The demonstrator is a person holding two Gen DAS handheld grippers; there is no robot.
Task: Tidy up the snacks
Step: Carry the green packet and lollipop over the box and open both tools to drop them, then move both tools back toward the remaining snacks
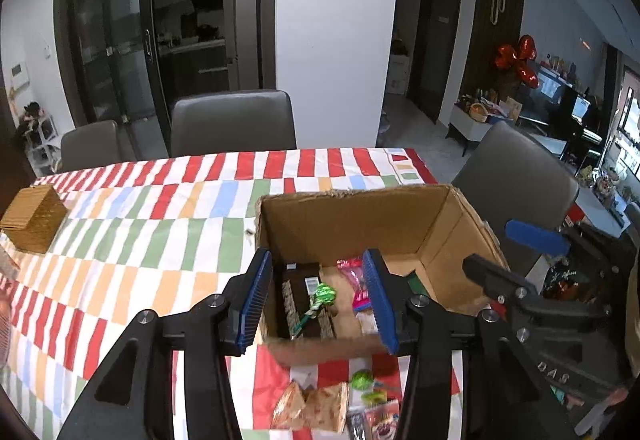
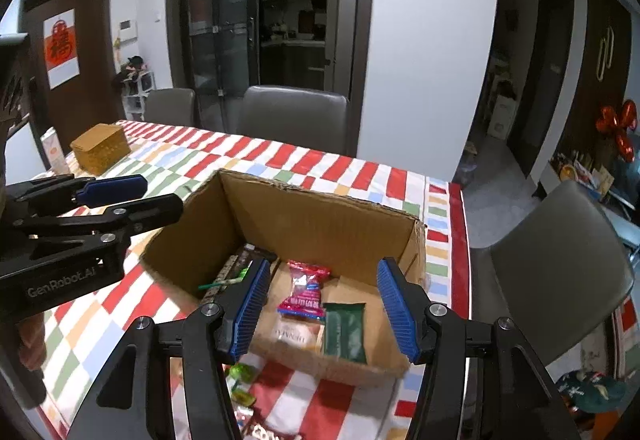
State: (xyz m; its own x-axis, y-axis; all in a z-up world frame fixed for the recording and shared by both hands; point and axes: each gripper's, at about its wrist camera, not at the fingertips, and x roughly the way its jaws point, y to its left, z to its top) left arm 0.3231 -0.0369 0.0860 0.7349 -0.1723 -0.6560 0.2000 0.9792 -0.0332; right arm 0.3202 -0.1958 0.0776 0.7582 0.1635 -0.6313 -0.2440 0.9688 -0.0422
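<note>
An open cardboard box stands on the striped tablecloth. It holds a dark chocolate pack, a green lollipop and a pink packet. My left gripper hovers open over the box's near left part, nothing between its blue pads. In the right wrist view the box also shows a pink-red packet, a dark green packet and a beige packet. My right gripper is open above them, holding nothing. Loose snacks lie before the box: golden packets and green candies.
A brown woven box sits at the table's far left. Grey chairs stand behind the table and one at its right end. The table edge runs close beside the box.
</note>
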